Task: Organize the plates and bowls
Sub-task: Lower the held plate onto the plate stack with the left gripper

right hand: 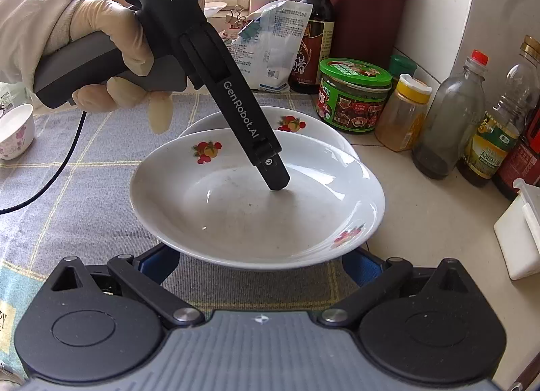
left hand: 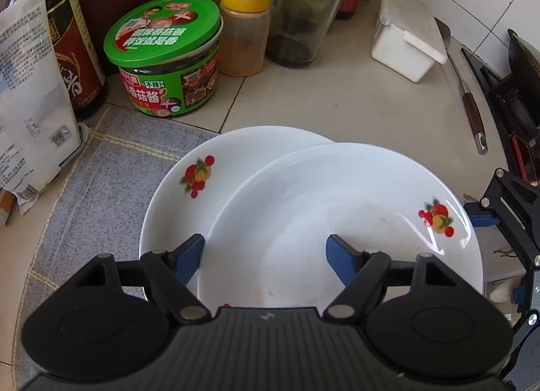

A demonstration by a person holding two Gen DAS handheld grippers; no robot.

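Two white plates with fruit prints overlap on a grey checked mat point(left hand: 101, 188). The upper plate point(left hand: 337, 215) leans tilted across the lower plate point(left hand: 243, 154). My left gripper point(left hand: 266, 256) is open and straddles the upper plate's near rim, one blue finger outside it and the other inside the bowl of the plate. In the right wrist view a gloved hand point(right hand: 111, 40) holds that left gripper point(right hand: 278, 185), its tip down inside the upper plate point(right hand: 256, 208). My right gripper point(right hand: 260, 264) is open, its blue fingertips point(right hand: 158, 262) partly hidden under that plate's rim.
Behind the plates stand a green-lidded jar point(left hand: 165, 53), a yellow-capped spice jar point(left hand: 244, 29), a glass bottle point(left hand: 303, 9) and a dark sauce bottle point(left hand: 67, 36). A white bag point(left hand: 30, 104) is on the left. A white lidded box point(left hand: 408, 36) and a knife point(left hand: 469, 100) lie on the right. A small floral cup point(right hand: 15, 131) sits on the mat.
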